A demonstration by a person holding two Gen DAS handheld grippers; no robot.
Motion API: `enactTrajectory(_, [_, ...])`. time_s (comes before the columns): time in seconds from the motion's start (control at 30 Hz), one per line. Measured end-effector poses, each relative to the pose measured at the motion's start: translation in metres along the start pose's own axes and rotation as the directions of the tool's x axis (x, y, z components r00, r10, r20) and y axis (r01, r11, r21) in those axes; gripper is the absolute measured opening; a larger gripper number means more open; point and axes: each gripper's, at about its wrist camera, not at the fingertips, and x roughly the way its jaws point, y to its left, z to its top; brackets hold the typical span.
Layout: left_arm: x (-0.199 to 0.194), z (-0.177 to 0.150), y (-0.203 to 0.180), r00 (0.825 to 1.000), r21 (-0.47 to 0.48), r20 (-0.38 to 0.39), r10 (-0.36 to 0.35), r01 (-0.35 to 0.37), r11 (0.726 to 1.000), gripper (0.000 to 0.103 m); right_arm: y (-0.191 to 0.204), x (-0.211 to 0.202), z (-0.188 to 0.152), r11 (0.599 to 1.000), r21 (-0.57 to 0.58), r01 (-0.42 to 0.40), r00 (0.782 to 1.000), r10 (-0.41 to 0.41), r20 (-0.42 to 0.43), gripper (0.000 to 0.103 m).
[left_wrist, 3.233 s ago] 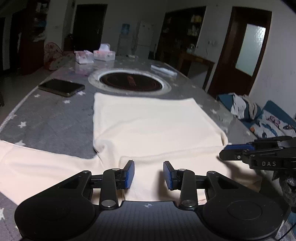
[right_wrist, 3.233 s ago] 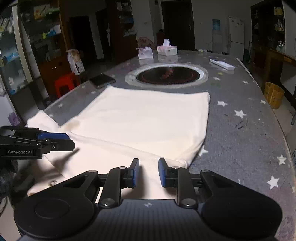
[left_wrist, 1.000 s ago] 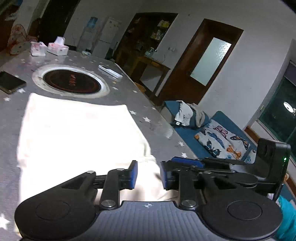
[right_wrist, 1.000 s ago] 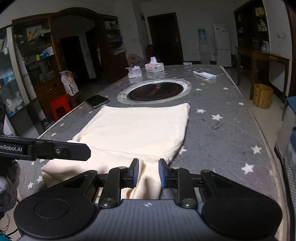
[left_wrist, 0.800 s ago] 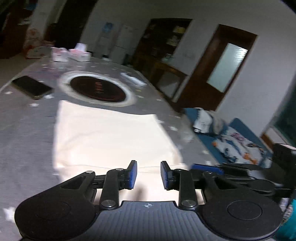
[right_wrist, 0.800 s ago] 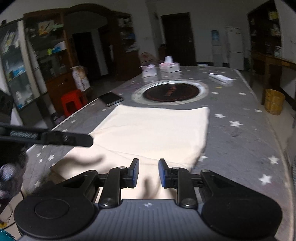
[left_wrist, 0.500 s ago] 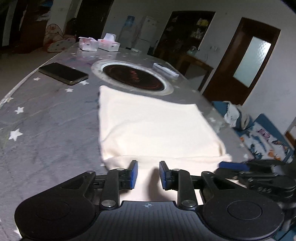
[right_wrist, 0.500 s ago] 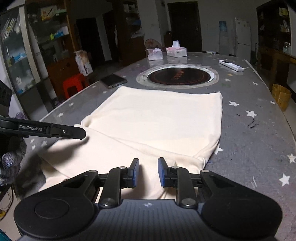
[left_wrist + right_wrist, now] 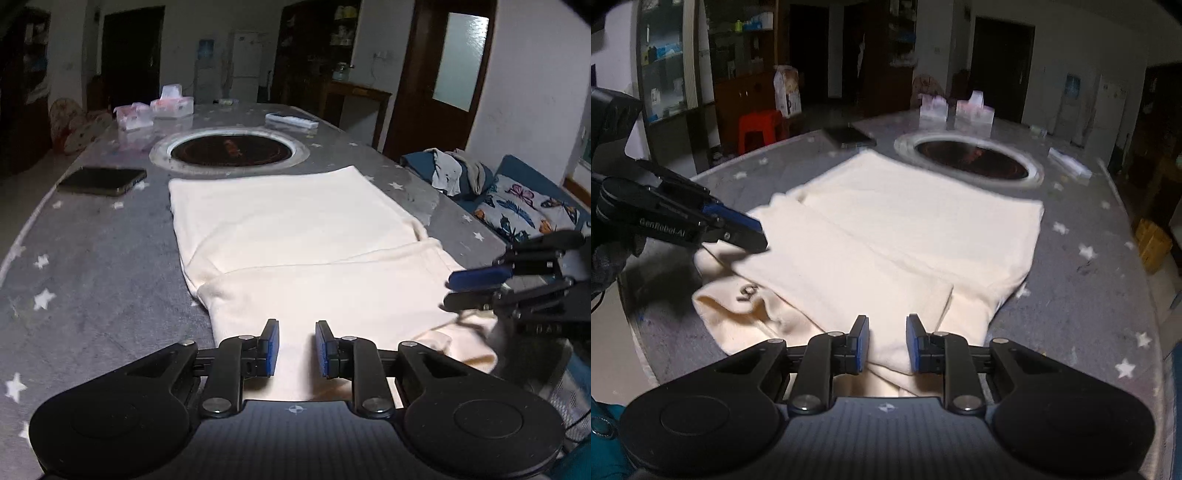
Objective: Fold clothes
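Both tools parted over cream garment, nothing gripped.

Cream garment (image 9: 295,236) lies flat on the grey star-print desk (image 9: 92,266), near edge toward the cameras, far hem just short of the round inset burner (image 9: 229,149). A folded-over layer crosses its near half; a small dark print shows on the bunched near-left corner in the right wrist view (image 9: 748,291). Left tool (image 9: 295,347) sits low over the near edge, jaws apart with a gap, cloth visible between them but not pinched. Right tool (image 9: 886,343) same: jaws apart over the near hem, not clamped on anything. Each tool shows at the side of the other's view, tips just above the cloth. Phone (image 9: 101,181) lies left of the garment, well apart; tissue boxes (image 9: 171,105) beyond the burner.
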Motion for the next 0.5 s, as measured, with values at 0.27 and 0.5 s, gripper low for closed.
enactTrajectory(0.27, [-0.023,-0.013,-0.012,1.000,0.146,-0.014,0.010,-0.008,0.989,0.028,0.006,-0.013,-0.010,0.999,-0.049,0.016,1.000,-0.016,0.010,0.021])
enactTrajectory(0.5, [-0.044,-0.039,-0.041,1.000,0.439,-0.005,0.005,-0.002,0.899,0.044,0.012,-0.034,-0.013,0.987,-0.160,0.012,1.000,-0.014,-0.016,0.028])
